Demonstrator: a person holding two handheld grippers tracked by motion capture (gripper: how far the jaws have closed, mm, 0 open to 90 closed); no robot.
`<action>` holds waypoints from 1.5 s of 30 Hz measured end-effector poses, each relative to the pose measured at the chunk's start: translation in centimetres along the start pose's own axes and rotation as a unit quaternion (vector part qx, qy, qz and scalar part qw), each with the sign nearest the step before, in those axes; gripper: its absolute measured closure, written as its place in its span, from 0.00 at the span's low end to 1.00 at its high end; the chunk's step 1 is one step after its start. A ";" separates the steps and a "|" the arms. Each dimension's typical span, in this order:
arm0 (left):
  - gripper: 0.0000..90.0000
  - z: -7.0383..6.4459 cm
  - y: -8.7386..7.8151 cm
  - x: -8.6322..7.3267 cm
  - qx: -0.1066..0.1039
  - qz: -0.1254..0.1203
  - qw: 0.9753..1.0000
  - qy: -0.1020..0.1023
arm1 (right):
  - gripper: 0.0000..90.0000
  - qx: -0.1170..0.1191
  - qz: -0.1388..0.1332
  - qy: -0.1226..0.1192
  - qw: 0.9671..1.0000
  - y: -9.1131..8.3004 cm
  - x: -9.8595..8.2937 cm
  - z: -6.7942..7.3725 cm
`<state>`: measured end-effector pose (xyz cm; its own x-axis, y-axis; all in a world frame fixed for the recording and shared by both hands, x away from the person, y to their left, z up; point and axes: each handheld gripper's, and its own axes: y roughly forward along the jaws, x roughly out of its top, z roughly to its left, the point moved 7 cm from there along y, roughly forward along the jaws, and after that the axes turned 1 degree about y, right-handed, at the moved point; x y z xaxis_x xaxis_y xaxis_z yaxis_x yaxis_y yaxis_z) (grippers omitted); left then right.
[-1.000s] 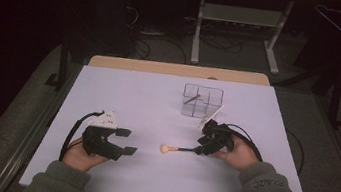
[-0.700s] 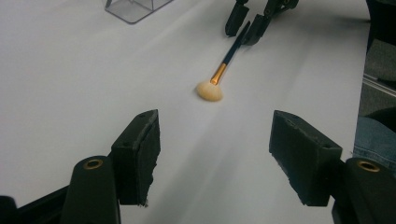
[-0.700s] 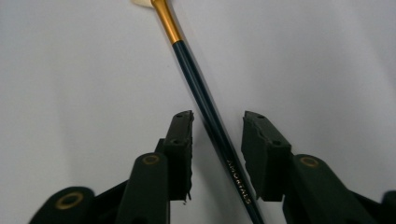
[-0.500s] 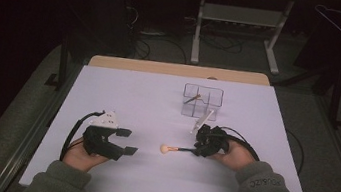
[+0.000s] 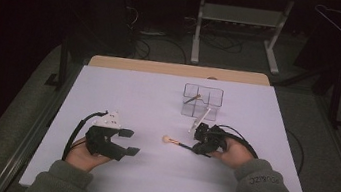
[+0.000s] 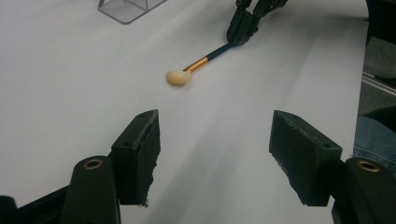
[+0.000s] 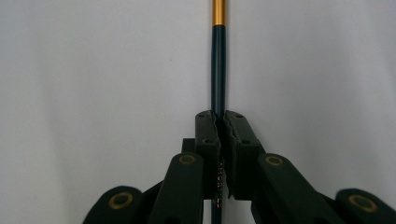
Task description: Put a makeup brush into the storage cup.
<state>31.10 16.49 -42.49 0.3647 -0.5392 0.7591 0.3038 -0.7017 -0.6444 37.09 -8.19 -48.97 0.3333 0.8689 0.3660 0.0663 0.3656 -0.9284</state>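
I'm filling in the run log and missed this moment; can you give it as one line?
right tool: shut on brush handle | brush: tip on table | left tool: open, holding nothing | clear organizer: behind

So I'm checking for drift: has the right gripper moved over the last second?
Yes. The right gripper, shut on the makeup brush, has slid slightly toward the person, away from the clear organizer.
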 end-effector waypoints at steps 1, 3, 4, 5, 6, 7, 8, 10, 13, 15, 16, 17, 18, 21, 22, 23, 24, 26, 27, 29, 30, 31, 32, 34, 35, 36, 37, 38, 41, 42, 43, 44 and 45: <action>0.37 0.0 0.0 0.0 0.000 0.000 1.000 0.000 | 0.93 0.005 0.000 0.004 1.000 0.0 0.0 0.0; 0.37 0.0 0.0 -0.1 0.000 -0.001 1.000 -0.001 | 0.93 0.008 0.000 0.008 1.000 0.0 0.0 -0.1; 0.37 0.0 0.0 -0.1 0.000 -0.002 1.000 -0.001 | 0.93 0.011 -0.003 0.008 1.000 0.0 0.0 -0.1; 0.37 0.1 0.0 -0.1 0.000 0.000 1.000 0.000 | 0.93 0.013 -0.004 0.010 1.000 -0.1 0.0 -0.1; 0.37 0.2 -0.1 -0.2 0.000 0.000 1.000 0.000 | 0.93 0.014 -0.006 0.011 1.000 -0.1 0.0 -0.2; 0.37 0.2 -0.1 -0.2 0.001 -0.001 1.000 0.001 | 0.93 0.014 -0.004 0.015 1.000 -0.1 -0.1 -0.2; 0.37 0.2 -0.1 -0.2 0.002 -0.001 1.000 -0.002 | 0.93 0.015 -0.005 0.015 1.000 -0.1 -0.1 -0.2; 0.37 0.2 -0.1 -0.3 0.001 0.000 1.000 -0.002 | 0.93 0.016 -0.006 0.016 1.000 -0.1 -0.1 -0.2; 0.37 0.3 -0.2 -0.3 0.002 0.000 1.000 -0.002 | 0.93 0.017 -0.006 0.016 1.000 -0.2 -0.1 -0.2; 0.37 0.3 -0.1 -0.3 0.001 0.000 1.000 -0.003 | 0.93 0.021 -0.009 0.018 1.000 -0.2 -0.1 -0.1; 0.37 0.3 -0.1 -0.4 0.001 0.001 1.000 -0.003 | 0.93 0.020 -0.008 0.017 1.000 -0.2 -0.2 0.0; 0.37 0.2 0.0 -0.4 0.000 0.000 1.000 -0.005 | 0.93 0.021 -0.009 0.017 1.000 -0.3 -0.2 0.0; 0.37 0.2 0.0 -0.4 0.001 0.001 1.000 -0.004 | 0.93 0.021 -0.010 0.019 1.000 -0.3 -0.2 0.1; 0.37 0.1 0.1 -0.4 -0.002 0.004 1.000 -0.004 | 0.93 0.024 -0.023 0.023 0.999 -0.7 -0.1 0.1; 0.37 0.1 0.2 -0.4 -0.002 0.003 1.000 -0.005 | 0.93 0.025 -0.028 0.024 0.999 -0.8 -0.1 0.2; 0.37 0.0 0.2 -0.4 -0.002 0.003 1.000 -0.006 | 0.93 0.026 -0.031 0.024 0.999 -1.0 -0.1 0.2; 0.37 0.1 0.3 -0.4 -0.002 0.003 1.000 -0.004 | 0.93 0.026 -0.037 0.024 0.999 -1.1 -0.1 0.3; 0.37 0.1 0.4 -0.4 -0.003 0.004 1.000 -0.003 | 0.93 0.025 -0.046 0.022 0.998 -1.4 -0.1 0.3; 0.37 0.0 0.4 -0.4 -0.005 0.005 1.000 -0.007 | 0.93 0.027 -0.051 0.023 0.998 -1.7 0.0 0.5; 0.37 0.0 0.6 -0.4 -0.006 0.003 1.000 -0.007 | 0.93 0.027 -0.068 0.022 0.997 -2.2 0.2 0.7; 0.38 -0.1 0.7 -0.4 -0.008 0.000 1.000 -0.009 | 0.93 0.027 -0.074 0.023 0.997 -2.4 0.2 0.8; 0.38 -0.2 0.8 -0.3 -0.012 0.001 1.000 -0.009 | 0.93 0.029 -0.080 0.025 0.996 -2.7 0.3 1.0; 0.38 -0.3 0.8 -0.3 -0.012 0.000 1.000 -0.008 | 0.93 0.029 -0.092 0.023 0.995 -3.0 0.5 1.2; 0.38 -0.6 1.1 -0.1 -0.019 -0.002 1.000 -0.007 | 0.93 0.032 -0.107 0.022 0.994 -3.6 0.7 1.6; 0.39 -0.8 1.2 0.0 -0.022 -0.004 1.000 -0.010 | 0.93 0.029 -0.118 0.017 0.992 -4.0 0.9 1.8; 0.39 -0.9 1.3 0.1 -0.025 -0.005 1.000 -0.009 | 0.93 0.028 -0.123 0.016 0.992 -4.4 1.0 2.0; 0.39 -1.0 1.4 0.3 -0.029 -0.008 1.000 -0.008 | 0.93 0.029 -0.129 0.017 0.991 -4.6 1.1 2.3; 0.40 -1.3 1.5 0.5 -0.035 -0.009 0.999 -0.010 | 0.93 0.030 -0.137 0.014 0.990 -5.0 1.2 2.5; 0.42 -2.0 2.1 1.2 -0.049 -0.018 0.999 -0.004 | 0.93 0.032 -0.159 0.005 0.987 -5.8 1.7 3.4; 0.43 -2.2 2.2 1.3 -0.052 -0.021 0.998 -0.003 | 0.93 0.034 -0.166 0.007 0.986 -6.0 1.8 3.7; 0.44 -2.5 2.4 1.6 -0.056 -0.026 0.998 -0.004 | 0.93 0.033 -0.170 0.005 0.985 -6.2 1.9 3.9; 0.46 -2.7 2.6 1.8 -0.060 -0.027 0.998 -0.004 | 0.93 0.038 -0.179 0.005 0.983 -6.5 2.1 4.3; 0.47 -2.8 2.8 1.9 -0.063 -0.030 0.998 -0.007 | 0.93 0.038 -0.184 0.004 0.982 -6.6 2.2 4.5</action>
<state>30.17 12.18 -42.59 0.3611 -0.4888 0.7941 0.2124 -0.7861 -0.5805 33.12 -7.15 -41.69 0.3071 0.6702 0.6757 0.1141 0.6790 -0.7253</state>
